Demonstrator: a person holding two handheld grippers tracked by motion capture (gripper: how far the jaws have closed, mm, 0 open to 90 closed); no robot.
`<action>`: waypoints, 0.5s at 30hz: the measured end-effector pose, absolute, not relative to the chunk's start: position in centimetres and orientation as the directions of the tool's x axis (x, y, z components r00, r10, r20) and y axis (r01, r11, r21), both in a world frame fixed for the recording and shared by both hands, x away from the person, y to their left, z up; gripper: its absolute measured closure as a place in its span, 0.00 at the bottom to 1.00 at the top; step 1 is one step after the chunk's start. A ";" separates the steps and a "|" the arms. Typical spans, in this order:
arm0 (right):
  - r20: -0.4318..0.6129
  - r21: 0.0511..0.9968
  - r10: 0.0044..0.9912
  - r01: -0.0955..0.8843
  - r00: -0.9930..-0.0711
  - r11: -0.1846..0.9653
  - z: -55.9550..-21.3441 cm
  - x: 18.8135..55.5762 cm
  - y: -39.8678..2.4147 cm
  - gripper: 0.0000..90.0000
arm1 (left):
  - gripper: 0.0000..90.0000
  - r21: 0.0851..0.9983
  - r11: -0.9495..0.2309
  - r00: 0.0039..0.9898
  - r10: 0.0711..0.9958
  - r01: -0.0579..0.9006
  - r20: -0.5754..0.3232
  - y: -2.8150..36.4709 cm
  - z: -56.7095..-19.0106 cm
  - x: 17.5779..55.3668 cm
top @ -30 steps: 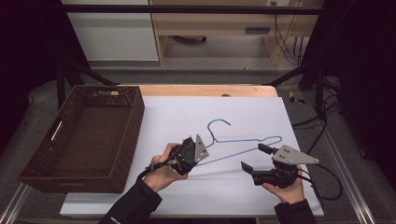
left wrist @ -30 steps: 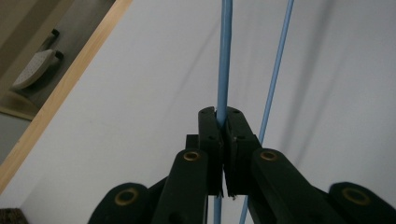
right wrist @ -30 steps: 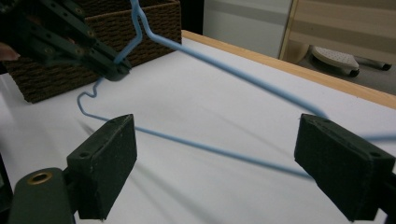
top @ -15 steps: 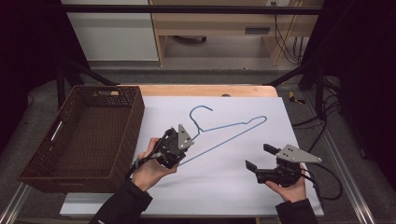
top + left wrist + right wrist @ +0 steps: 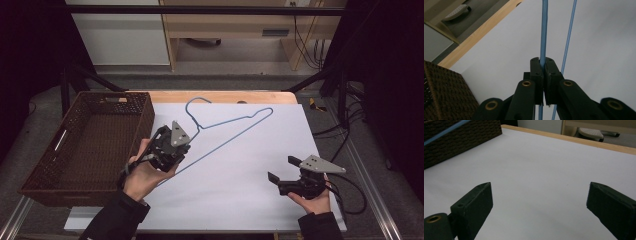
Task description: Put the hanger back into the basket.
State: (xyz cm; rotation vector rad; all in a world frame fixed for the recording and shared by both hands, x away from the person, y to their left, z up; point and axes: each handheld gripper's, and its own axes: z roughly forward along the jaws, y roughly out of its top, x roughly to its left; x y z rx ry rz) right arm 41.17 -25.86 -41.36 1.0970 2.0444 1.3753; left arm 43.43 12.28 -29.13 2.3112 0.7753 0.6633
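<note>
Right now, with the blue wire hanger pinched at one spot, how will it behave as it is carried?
The hanger is thin wire, so probably light. It keeps its triangle shape under the left gripper, suggesting it is fairly stiff. Held on one bare strand between narrow fingers, it may swivel or slip.

A white sheet (image 5: 260, 165) covers a light wooden table (image 5: 225, 96), whose bare edge shows on the far side, beyond the tools. Past that edge lies a grey floor (image 5: 225, 67). On it stand a white cabinet (image 5: 120, 32), far off and to the left, and a pale wooden desk frame (image 5: 235, 27) straight ahead. Black cables (image 5: 302, 35) hang at the far right. Dark metal struts (image 5: 80, 75) slant down on both sides, and the margins lie in deep shadow, while the table is evenly lit.
</note>
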 end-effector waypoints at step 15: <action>0.057 0.912 0.825 0.366 -0.563 0.186 -41.5 41.1 -26.0 0.04 | 0.97 0.695 -0.619 0.658 0.701 0.367 0.277 16.4 -24.7 43.3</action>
